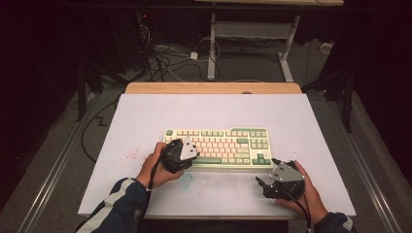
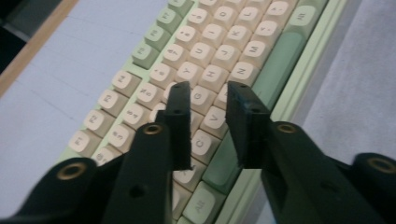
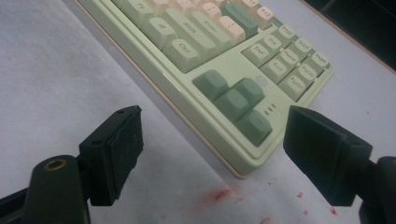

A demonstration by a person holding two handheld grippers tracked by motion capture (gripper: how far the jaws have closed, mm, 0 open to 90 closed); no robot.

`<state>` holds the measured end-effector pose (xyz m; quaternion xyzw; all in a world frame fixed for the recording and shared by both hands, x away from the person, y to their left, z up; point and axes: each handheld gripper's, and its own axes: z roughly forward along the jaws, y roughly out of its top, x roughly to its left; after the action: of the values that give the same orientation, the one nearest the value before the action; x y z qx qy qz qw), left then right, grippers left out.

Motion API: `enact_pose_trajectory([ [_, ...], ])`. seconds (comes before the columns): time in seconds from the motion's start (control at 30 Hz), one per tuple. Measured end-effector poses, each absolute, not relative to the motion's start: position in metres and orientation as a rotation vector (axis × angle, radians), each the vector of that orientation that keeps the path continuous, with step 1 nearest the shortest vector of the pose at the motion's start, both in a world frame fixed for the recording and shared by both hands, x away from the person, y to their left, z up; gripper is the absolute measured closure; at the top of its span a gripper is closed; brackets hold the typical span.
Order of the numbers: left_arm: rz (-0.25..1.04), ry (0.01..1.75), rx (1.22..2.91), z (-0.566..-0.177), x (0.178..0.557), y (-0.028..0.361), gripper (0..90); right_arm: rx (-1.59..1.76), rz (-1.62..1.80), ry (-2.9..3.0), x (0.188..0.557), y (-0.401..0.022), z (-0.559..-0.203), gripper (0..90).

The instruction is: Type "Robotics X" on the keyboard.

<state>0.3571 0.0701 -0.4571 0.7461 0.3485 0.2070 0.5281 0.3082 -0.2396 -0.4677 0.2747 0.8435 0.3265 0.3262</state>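
A pale green keyboard (image 1: 218, 145) with cream and dark green keys lies across the middle of the white table (image 1: 145, 116). My left gripper (image 1: 186, 147) hovers over the keyboard's left half, pointing down at it. In the left gripper view the keyboard (image 2: 210, 51) runs diagonally, and the left gripper (image 2: 208, 91) stands open by a narrow gap above the letter keys, with nothing held. My right gripper (image 1: 268, 172) rests by the keyboard's front right corner. In the right gripper view the right gripper (image 3: 212, 116) is wide open, facing the arrow keys (image 3: 236, 100) of the keyboard (image 3: 187, 28).
Red specks stain the table left of the keyboard (image 1: 131, 156) and near its right corner (image 3: 217, 195). A faint bluish smear (image 1: 188, 177) marks the front middle. A wooden edge (image 1: 214, 88) bounds the far side, with cables (image 1: 160, 58) and desk legs on the floor beyond.
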Motion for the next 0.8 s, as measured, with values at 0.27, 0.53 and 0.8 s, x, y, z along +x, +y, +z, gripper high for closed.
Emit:
enact_pose_trajectory([
  [0.27,0.541,0.823,1.729,-0.454,0.357,0.073,46.9,0.721,0.857,2.211,0.308,-0.24,-0.468,20.6],
  [0.53,0.563,0.846,1.7,-0.453,0.358,0.078,29.9,0.722,0.861,2.207,0.308,-0.24,-0.467,20.5],
  [0.8,0.578,0.84,1.685,-0.452,0.354,0.085,21.4,0.736,0.863,2.18,0.308,-0.242,-0.465,23.4],
])
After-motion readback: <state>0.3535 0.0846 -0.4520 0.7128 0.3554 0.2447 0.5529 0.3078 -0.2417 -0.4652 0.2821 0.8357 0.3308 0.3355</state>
